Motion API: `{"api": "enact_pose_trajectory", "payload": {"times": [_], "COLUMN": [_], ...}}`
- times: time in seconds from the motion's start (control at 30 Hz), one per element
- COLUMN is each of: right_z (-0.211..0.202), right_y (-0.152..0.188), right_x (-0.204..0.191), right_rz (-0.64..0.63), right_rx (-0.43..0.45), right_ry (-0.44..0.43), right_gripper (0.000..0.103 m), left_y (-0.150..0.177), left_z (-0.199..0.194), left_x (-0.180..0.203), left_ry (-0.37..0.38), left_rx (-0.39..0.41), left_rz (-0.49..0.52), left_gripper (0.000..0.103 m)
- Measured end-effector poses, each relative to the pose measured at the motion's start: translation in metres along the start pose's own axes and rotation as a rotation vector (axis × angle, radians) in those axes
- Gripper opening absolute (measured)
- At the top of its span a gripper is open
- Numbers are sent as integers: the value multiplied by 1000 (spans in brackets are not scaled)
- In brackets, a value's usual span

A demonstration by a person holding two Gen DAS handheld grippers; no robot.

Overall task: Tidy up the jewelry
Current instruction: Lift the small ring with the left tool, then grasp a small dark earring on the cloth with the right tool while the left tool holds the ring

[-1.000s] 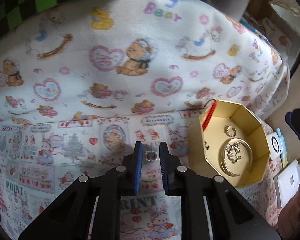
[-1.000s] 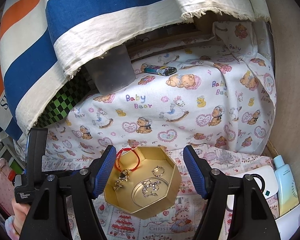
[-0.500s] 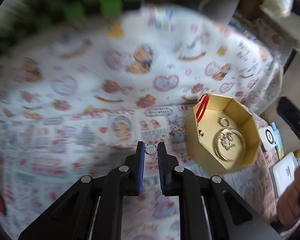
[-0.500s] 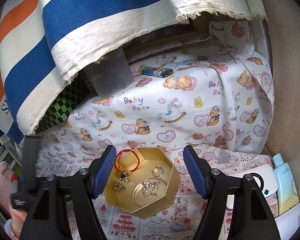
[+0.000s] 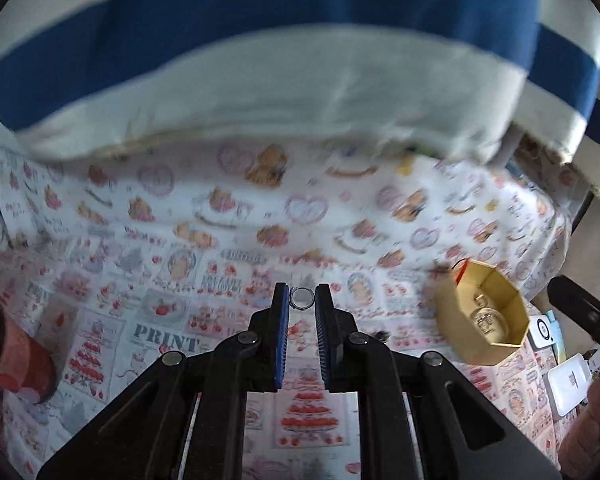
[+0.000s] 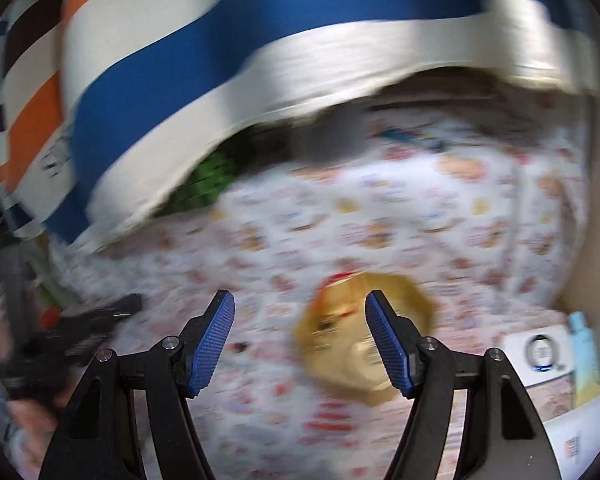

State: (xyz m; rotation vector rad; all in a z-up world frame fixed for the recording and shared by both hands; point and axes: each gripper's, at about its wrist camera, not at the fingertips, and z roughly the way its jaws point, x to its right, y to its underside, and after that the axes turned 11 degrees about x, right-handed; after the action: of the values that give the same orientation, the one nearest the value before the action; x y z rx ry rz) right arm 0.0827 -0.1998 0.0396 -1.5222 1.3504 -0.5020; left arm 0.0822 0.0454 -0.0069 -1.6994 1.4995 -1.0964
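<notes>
**Silver ring pinched at the left tips, gold box off to the right**

Silver was what I saw first on my left feed: a small ring [image 5: 302, 298] sat pinched between the blue pads [image 5: 283, 344] of the left gripper [image 5: 302, 300], right at the very tips, with the jaws drawn narrow around it. It hung above the printed cloth [image 5: 228, 216], a busy pattern of bears, hearts and strawberry cakes, though much of that was smeared by motion blur.

Off to the right of the ring, well apart from it, the gold octagonal box [image 5: 456, 320] rested on the cloth. I could make out a large silver hoop [image 5: 488, 322] lying on its floor and a red cord [image 5: 460, 270] draped over its far rim; anything finer was too blurred to tell.

On my right feed, the right gripper [image 6: 300, 312] had its jaws spread wide with nothing between them. The same gold box [image 6: 320, 344] showed beyond the gap between the fingers, partly behind the right one, badly blurred. A blue, white and orange striped fabric [image 6: 260, 40] hung over the back of both views.
</notes>
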Motion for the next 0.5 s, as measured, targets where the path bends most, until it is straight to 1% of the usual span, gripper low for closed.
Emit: {"api": "enact_pose_trajectory", "payload": {"times": [0.03,0.07,0.13,0.2,0.27,0.33,0.4,0.47,0.5], "right_z": [6,16,34,57,73,87,101,110,114], "right_y": [1,3,9,18,26,32,39,42,44], "right_x": [-4,-9,-15,-22,-28,-32,-35,-39,-43], "right_rz": [6,9,5,-19,-52,-71,-80,-110,-136], "right_rx": [-25,-57,-112,-196,-247,-279,-312,-323,-324], "right_ry": [-20,-20,-22,-24,-23,8,22,38,54], "right_gripper": [70,69,62,50,45,44,39,38,38], "left_y": [6,12,13,14,14,14,15,15,16], "left_z": [5,15,22,25,24,26,29,27,27], "left_x": [1,4,-7,-15,-16,-16,-19,-22,-23], "left_ry": [-31,-63,-89,-81,-84,-90,-71,-64,-78], "left_rx": [1,-3,-14,-29,-22,-23,-45,-46,-36], "left_rz": [17,40,41,16,31,34,4,-9,-6], "left_gripper": [12,12,12,12,12,12,12,12,12]}}
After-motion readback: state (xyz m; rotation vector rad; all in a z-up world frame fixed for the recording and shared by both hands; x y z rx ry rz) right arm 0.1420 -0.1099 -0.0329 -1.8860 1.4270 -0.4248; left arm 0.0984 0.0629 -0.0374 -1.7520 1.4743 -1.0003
